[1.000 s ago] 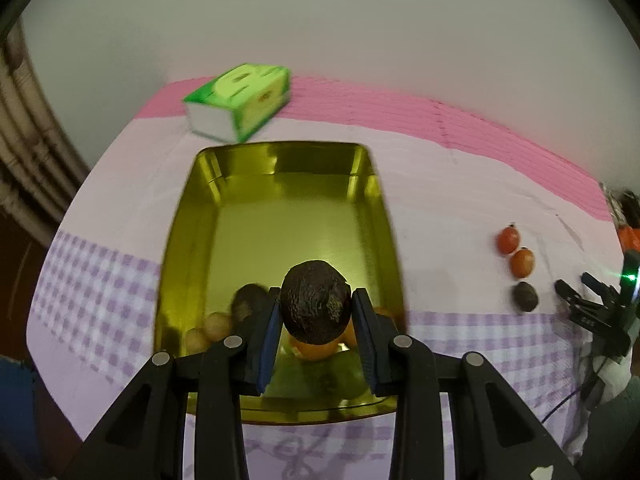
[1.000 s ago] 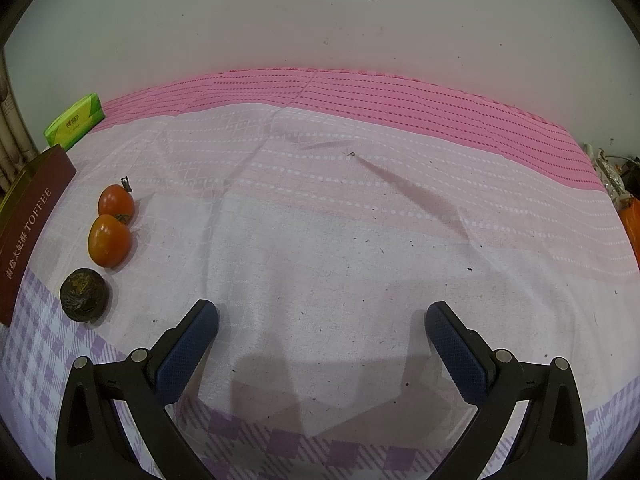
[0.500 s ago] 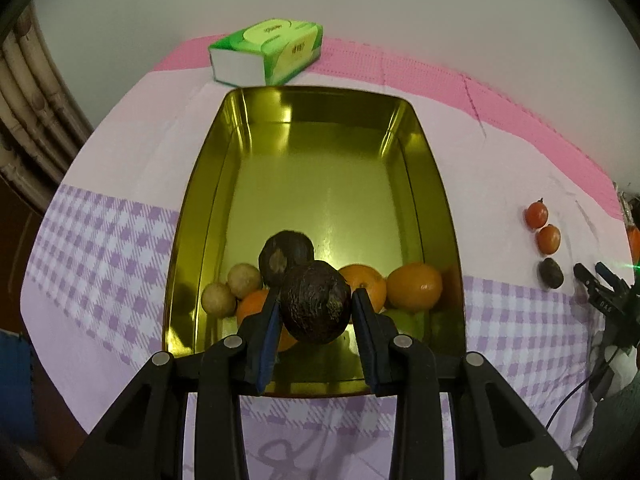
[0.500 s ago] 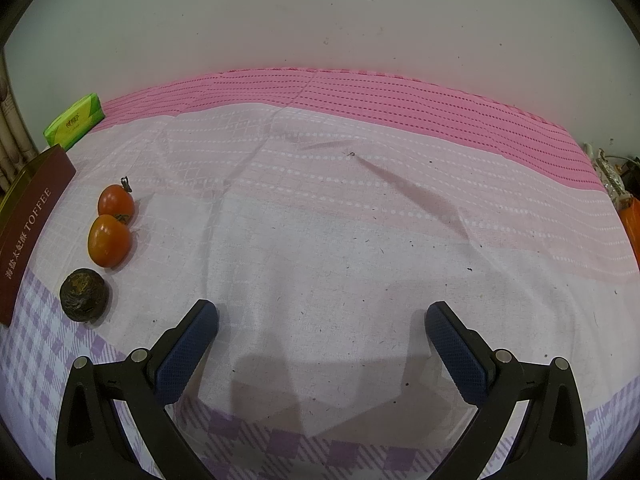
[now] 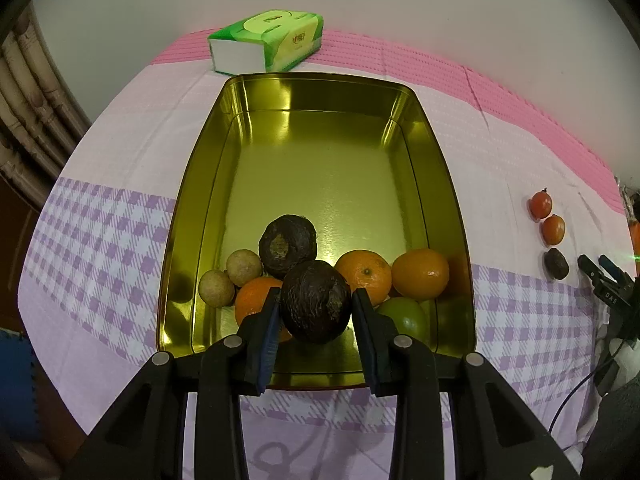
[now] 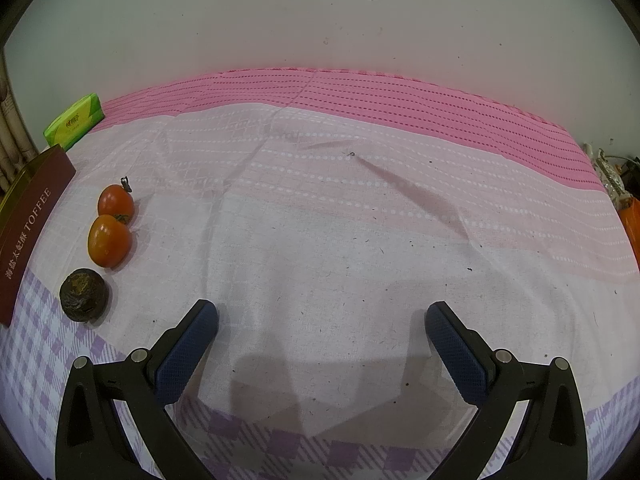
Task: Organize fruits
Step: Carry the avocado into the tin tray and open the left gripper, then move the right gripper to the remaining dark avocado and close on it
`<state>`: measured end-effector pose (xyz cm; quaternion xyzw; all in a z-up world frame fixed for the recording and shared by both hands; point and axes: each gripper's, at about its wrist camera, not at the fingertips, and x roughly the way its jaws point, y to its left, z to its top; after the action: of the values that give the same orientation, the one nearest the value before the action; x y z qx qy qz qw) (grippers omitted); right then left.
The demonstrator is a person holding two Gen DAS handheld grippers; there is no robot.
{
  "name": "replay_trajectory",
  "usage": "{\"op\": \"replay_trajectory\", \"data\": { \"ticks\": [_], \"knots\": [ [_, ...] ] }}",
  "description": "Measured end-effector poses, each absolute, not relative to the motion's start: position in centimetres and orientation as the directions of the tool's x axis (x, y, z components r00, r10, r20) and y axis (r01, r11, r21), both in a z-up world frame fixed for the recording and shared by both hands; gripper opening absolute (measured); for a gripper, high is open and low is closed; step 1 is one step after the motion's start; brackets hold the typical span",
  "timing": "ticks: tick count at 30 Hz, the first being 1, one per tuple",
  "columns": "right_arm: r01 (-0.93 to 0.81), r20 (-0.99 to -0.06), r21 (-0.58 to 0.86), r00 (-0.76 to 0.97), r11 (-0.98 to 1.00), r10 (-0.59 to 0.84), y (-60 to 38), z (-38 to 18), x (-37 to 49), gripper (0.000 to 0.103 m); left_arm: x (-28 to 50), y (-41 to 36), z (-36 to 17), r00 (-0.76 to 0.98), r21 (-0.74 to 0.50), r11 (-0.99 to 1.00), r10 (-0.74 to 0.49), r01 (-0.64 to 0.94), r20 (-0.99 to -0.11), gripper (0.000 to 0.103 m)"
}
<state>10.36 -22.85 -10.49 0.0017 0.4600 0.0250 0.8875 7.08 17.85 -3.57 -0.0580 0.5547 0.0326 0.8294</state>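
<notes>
Left wrist view: left hand-held gripper (image 5: 316,312) clamps a dark wrinkled fruit (image 5: 316,306) above the fruit pile in the gold tin (image 5: 192,208). Best lower it onto bare tin floor just ahead, then release gently. Right hand-held gripper (image 6: 322,328) hangs open, empty.

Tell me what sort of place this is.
Probably a home table set against a plain wall. A pink and purple checked tablecloth covers it, a pack of tissues lies at the back, and a gold toffee tin serves as the fruit tray.
</notes>
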Motion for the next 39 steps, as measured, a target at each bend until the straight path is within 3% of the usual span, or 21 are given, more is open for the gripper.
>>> {"op": "replay_trajectory", "data": {
  "ticks": [19,26,39],
  "knots": [
    [-0.039,-0.817,0.027,0.575,0.999,0.044,-22.8,-10.55,10.51,0.103,6.9,17.34,-3.54,0.387,-0.042,0.993,0.004,-0.111,-0.922,0.034],
    [-0.037,-0.817,0.027,0.575,0.999,0.043,-22.86,-10.63,10.56,0.103,6.86,17.43,-3.43,0.395,-0.069,0.991,-0.019,-0.113,-0.918,0.044],
    [-0.036,-0.817,0.027,0.575,0.999,0.043,-22.86,-10.63,10.58,0.103,6.45,18.1,-2.8,0.414,-0.056,0.988,0.008,-0.143,-0.91,0.053]
  ]
}}
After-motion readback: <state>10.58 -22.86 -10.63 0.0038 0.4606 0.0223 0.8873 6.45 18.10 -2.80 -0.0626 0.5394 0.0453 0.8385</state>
